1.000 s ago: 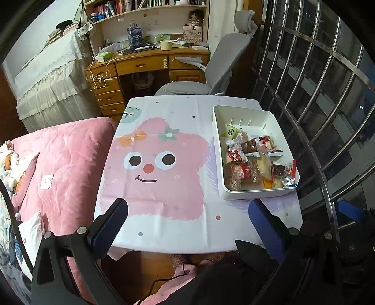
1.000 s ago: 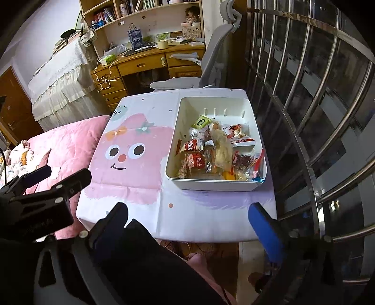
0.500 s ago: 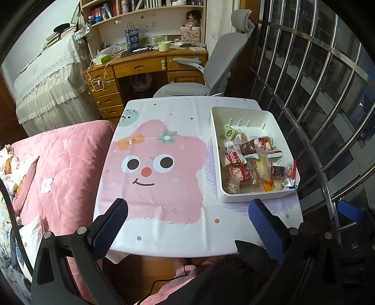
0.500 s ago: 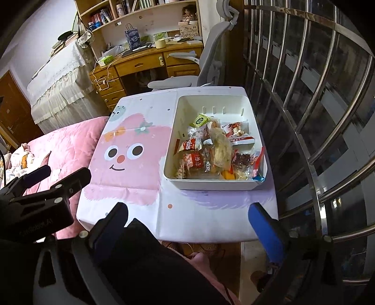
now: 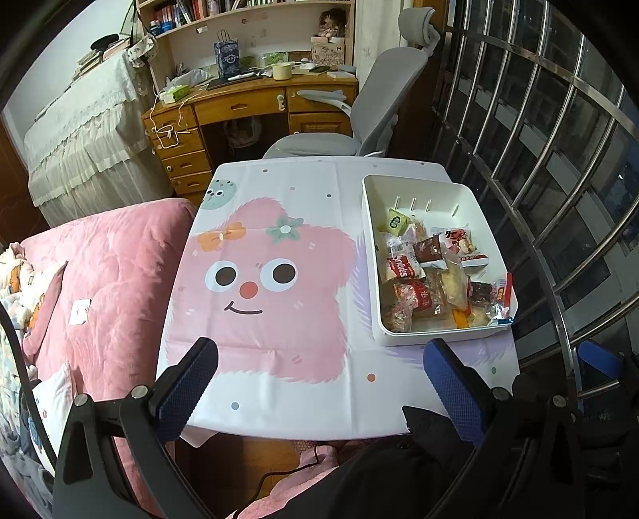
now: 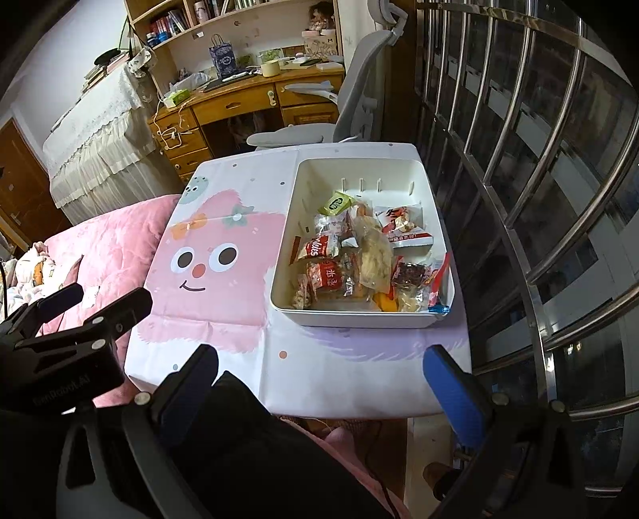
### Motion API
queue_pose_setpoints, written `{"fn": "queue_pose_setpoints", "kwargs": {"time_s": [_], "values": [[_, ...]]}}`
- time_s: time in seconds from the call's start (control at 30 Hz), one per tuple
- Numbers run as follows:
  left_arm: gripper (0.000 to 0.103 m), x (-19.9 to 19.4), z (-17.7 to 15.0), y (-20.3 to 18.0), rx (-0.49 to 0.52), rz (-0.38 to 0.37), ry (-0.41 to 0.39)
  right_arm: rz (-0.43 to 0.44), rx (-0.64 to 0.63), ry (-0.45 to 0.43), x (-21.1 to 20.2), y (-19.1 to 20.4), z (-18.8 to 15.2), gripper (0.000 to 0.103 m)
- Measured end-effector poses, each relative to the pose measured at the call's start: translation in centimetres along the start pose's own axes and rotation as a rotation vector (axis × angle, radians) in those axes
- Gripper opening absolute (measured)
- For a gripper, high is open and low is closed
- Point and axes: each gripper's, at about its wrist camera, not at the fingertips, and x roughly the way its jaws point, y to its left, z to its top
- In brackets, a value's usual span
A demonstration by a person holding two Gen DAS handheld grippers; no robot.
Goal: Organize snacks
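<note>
Snacks (image 5: 427, 271) in bin (image 5: 423, 183), viewed nearer than before

Room: a bedroom with a pale wall (image 5: 52, 76) at the far left.
Desk: a wooden desk (image 5: 247, 105) with drawers stands against the far wall, a bookshelf (image 5: 247, 16) above it.
Chair: a grey office chair (image 5: 359, 119) sits between the desk and the table.
Table: a small table under a white cloth with a pink cartoon face (image 5: 263, 279).
Beds: pink bedding (image 5: 112, 271) just left of the table; a bed with a cream lace cover (image 5: 88, 135) beyond.
Window: curved steel bars (image 6: 539, 179) at right, dark outside.
Floor: wood (image 5: 239, 455) beneath the table.
</note>
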Motion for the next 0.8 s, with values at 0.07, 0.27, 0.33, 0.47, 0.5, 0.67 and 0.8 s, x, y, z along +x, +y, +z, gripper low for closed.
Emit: {"fn": "queue_pose_setpoints", "kwargs": {"time_s": [0.07,0.27,0.33,0.47,0.5,0.67,0.8], "values": [[0.102,0.3,0.1,0.0,0.0,0.0,0.006,-0.001,0.001,0.007,0.2,-0.1,0.1,0.103],[0.102,0.8,0.1,0.4,-0.004,0.002,0.026,-0.006,0.001,0.03,0.9,-0.1,0.4,0.103],[0.102,1.1,0.2,0.4,-0.004,0.003,0.033,-0.006,-0.001,0.037,1.0,0.0,0.5,0.103],[0.102,1.6,0.3,0.7,-0.011,0.009,0.054,-0.005,-0.003,0.054,1.4,0.2,0.7,0.103],[0.102,1.7,0.4,0.8,-0.012,0.009,0.057,-0.006,-0.003,0.058,1.5,0.1,0.7,0.103],[0.102,2.2,0.5,0.5,-0.01,0.007,0.078,-0.01,-0.003,0.082,1.9,0.0,0.8,0.103],[0.102,2.1,0.8,0.2,-0.003,0.03,0.074,-0.011,0.003,0.094,2.1,-0.4,0.9,0.103]]}}
